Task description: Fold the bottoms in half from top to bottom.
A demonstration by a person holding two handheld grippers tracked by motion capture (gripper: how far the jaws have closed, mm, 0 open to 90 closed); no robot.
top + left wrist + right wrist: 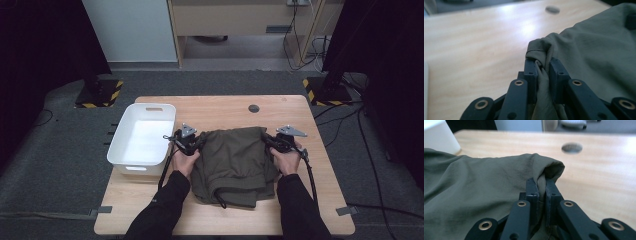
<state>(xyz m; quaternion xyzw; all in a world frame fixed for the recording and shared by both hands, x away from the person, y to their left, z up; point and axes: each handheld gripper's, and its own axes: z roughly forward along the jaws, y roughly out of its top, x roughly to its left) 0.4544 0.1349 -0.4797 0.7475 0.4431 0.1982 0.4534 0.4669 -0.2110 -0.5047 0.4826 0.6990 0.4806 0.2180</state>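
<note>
Both claws pinching garment [234,162], corners hidden

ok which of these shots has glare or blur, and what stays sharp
Left gripper view: a white glare patch on the table, and the far hole is blurred; the left gripper and its pinched garment fold are sharp. Right gripper view: hole is soft, mild sheen. High view: even light, dark at the sides.

One olive garment [234,162], one white bin [141,139], two grippers, one table [220,105].
</note>
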